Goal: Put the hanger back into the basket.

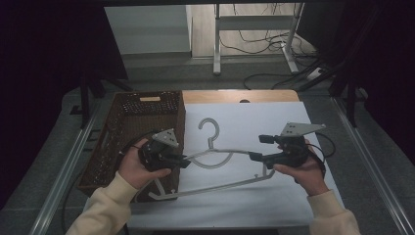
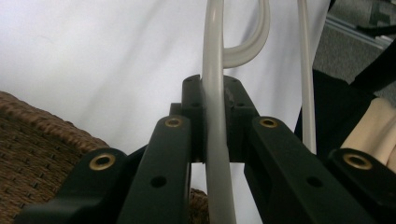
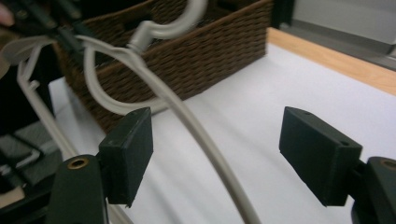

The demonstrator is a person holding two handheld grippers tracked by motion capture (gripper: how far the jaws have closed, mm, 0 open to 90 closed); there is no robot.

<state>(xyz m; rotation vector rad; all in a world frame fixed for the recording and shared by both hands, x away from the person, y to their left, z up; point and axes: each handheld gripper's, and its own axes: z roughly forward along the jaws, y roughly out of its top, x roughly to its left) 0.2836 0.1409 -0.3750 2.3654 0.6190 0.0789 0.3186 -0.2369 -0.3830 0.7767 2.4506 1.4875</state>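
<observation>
Plastic hanger — light, stiff, slick. Left tongs clamped on shoulder bar; right tongs wide apart, bar between, ungripped.

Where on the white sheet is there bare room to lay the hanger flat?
The white sheet is bare between the hanger's hook and the wooden table edge, and along its near edge. It is crowded at the middle-left, where the hanger, the wicker basket, the left tool and the right tool meet.
</observation>
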